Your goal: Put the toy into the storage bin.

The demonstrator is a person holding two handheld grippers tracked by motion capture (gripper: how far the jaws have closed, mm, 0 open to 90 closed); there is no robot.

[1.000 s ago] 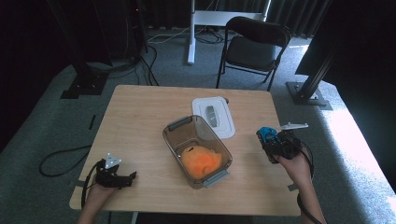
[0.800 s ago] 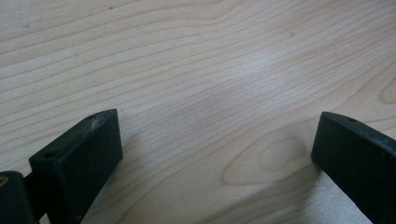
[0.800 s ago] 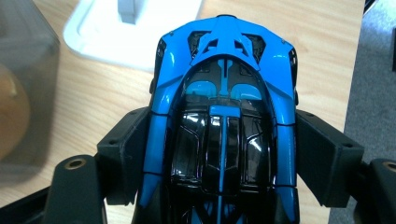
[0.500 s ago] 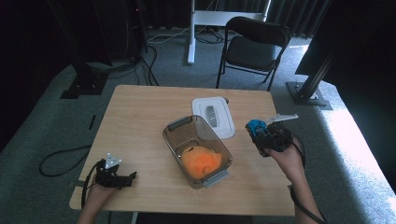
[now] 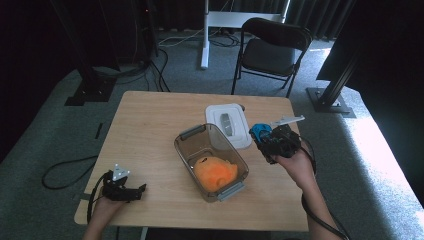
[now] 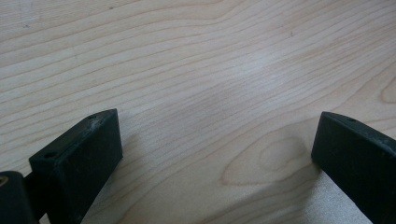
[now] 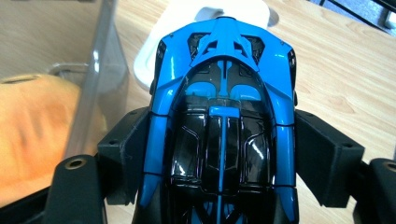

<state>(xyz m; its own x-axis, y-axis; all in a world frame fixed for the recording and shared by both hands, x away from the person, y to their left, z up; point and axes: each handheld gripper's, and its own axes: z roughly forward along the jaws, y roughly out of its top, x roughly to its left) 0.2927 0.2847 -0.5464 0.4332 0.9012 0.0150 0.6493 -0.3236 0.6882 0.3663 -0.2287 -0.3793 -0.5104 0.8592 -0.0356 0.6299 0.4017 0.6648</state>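
A blue and black toy car sits clamped between the jaws of my right gripper, whose pads press on both its sides. From above, that gripper holds the car above the table, just right of a clear plastic bin with a soft orange thing inside. The bin's wall and the orange thing lie left of the car in the right gripper view. My left gripper rests at the table's front left corner, its jaws wide apart over bare wood.
The bin's white lid lies flat on the wooden table, behind the bin. A black folding chair stands beyond the far edge. Cables trail on the grey carpet to the left.
My right gripper has carried the toy car left and upward, from near the table's right edge to beside the bin and lid. The left gripper has stayed put.
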